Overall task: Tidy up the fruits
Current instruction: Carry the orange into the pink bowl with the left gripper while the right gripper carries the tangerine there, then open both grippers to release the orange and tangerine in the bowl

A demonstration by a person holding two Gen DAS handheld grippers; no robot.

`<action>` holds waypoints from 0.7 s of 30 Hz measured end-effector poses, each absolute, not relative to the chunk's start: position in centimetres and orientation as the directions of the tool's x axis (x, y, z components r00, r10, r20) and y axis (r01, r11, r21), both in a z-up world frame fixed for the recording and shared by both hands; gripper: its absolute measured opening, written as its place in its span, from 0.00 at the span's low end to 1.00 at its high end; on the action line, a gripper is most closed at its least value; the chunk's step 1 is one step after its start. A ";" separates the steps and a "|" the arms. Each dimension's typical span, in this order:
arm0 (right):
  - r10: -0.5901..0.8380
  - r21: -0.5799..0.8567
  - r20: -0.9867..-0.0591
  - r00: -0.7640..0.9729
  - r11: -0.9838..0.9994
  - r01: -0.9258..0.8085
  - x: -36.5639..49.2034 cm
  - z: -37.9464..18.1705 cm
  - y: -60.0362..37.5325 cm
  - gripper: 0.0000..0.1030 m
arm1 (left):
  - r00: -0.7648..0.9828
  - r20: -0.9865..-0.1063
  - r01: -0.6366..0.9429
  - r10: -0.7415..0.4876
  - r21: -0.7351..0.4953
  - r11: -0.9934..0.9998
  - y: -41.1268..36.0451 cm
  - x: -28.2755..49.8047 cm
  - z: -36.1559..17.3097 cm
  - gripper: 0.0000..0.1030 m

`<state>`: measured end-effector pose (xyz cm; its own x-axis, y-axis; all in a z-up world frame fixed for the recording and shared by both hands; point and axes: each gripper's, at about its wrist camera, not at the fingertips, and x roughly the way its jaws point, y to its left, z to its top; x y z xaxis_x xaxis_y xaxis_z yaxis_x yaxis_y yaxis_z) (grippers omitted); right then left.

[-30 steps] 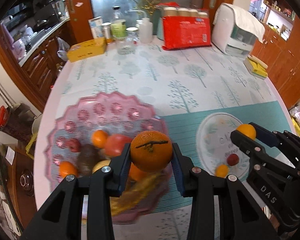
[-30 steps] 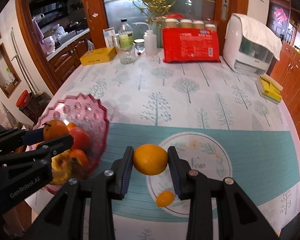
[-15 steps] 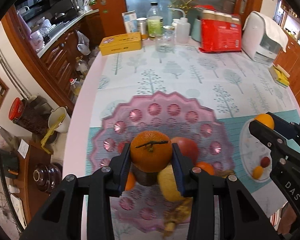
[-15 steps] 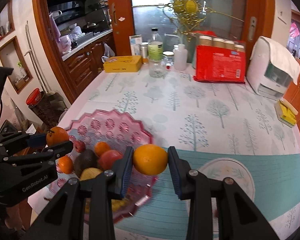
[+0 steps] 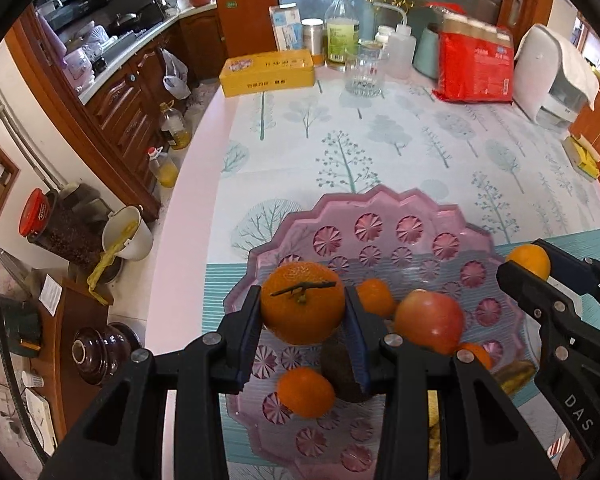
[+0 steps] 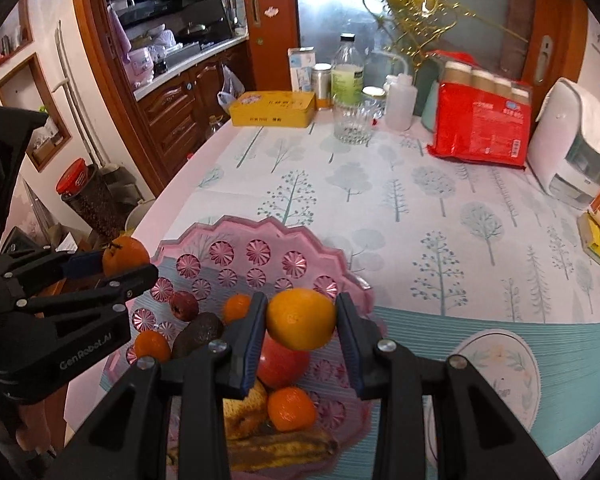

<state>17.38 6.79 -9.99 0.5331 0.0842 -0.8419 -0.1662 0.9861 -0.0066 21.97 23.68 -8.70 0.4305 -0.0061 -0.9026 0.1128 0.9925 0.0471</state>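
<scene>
Your left gripper [image 5: 302, 304] has its jaws pinching a stemmed tangerine [image 5: 302, 302], held in the air over the near-left part of the pink fruit dish [image 5: 384, 216]. A second ago that gripper sat over the dish's right side, with the white plate in plain sight beside it; since then you have swung left, and the dish now fills the middle of the left wrist view with the plate out of sight.

Your right gripper [image 6: 301, 319] has its jaws pinching a smooth orange [image 6: 301, 318]. A second ago it hung over the white plate [image 6: 500, 344]; now it hangs over the dish, above a red apple [image 6: 282, 364], and the plate lies off to its right on the teal band of the tablecloth [image 6: 400, 200].

Both fruits are clear of the dish floor, neither one set down. In the dish lie the apple, several small tangerines [image 6: 291, 409], a dark avocado [image 6: 198, 334], a small red fruit [image 6: 184, 306] and browned bananas [image 6: 284, 446]. From the right wrist view, your left gripper comes in at the dish's left rim.

At the far end of the worktop [image 5: 192, 184] the yellow box [image 5: 268, 73], drinking glass [image 5: 363, 76] and red package [image 5: 476, 70] stand where they stood before.
</scene>
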 end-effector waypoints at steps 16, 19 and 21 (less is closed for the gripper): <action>0.039 -0.015 -0.914 0.405 0.991 -0.130 20.8 -15.2 7.6 0.35 | 0.315 -0.948 0.182 -0.041 0.018 0.983 22.4 24.7 -13.9 0.37; 0.031 -0.022 -0.916 0.399 0.992 -0.128 21.0 -15.5 7.6 0.35 | 0.304 -0.952 0.186 -0.041 0.017 0.982 22.3 25.1 -14.4 0.37; 0.030 -0.020 -0.921 0.388 0.992 -0.125 21.2 -15.7 7.5 0.35 | 0.298 -0.954 0.189 -0.041 0.017 0.982 22.3 25.2 -14.7 0.37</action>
<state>21.25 7.54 -15.74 0.3884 0.0305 -0.9210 -0.1247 0.9920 -0.0198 25.23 22.26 -14.70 0.2975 -0.0405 -0.9539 0.1894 0.9818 0.0174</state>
